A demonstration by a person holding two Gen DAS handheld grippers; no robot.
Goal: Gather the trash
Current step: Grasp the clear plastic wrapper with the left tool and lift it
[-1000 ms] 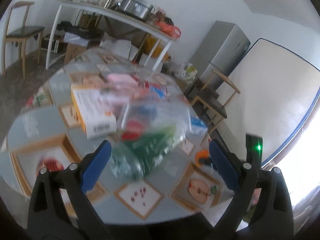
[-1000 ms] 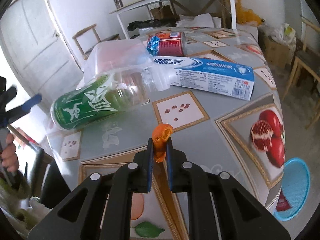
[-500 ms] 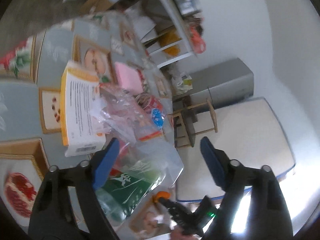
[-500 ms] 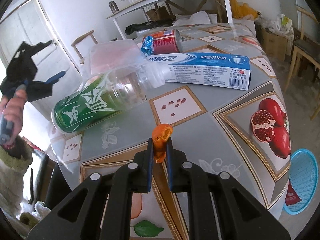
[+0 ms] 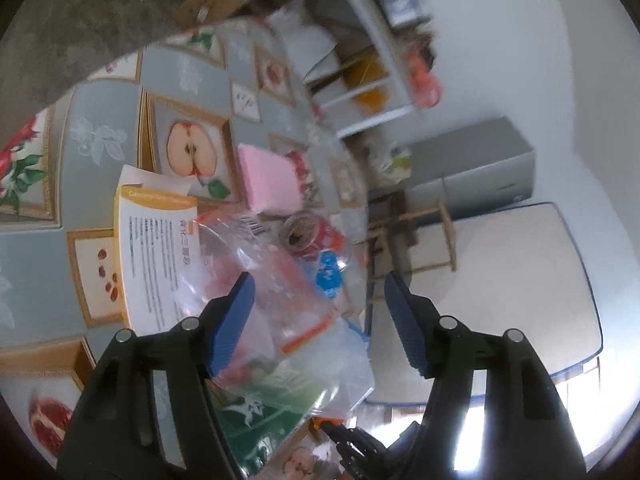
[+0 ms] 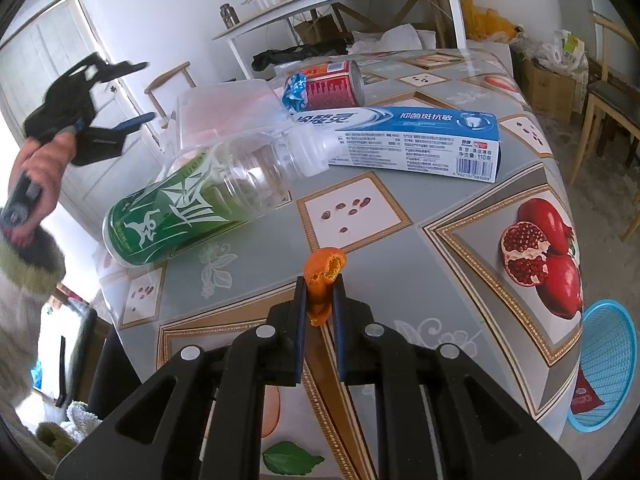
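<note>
My right gripper [image 6: 320, 300] is shut on a piece of orange peel [image 6: 322, 276] and holds it just above the table. A green-labelled plastic bottle [image 6: 192, 208] lies on its side ahead of it, with a blue toothpaste box [image 6: 404, 140], a red can [image 6: 332, 84] and a clear plastic bag [image 6: 224, 108] behind. My left gripper [image 5: 320, 304] is open and empty, held in the air above the clear bag [image 5: 280, 292] and the orange-and-white box [image 5: 156, 256]. It also shows at the left of the right wrist view [image 6: 132, 96].
A pink pad [image 5: 268, 178] lies on the patterned table [image 6: 460, 216]. A blue basket [image 6: 608, 364] stands on the floor at the right. A white side table [image 6: 340, 0], wooden chairs [image 6: 612, 92] and a grey cabinet [image 5: 472, 172] stand around.
My left gripper has risen from table level and tilted to look down on the bag and box, still open. My right gripper has stayed shut on the peel, nearly still.
</note>
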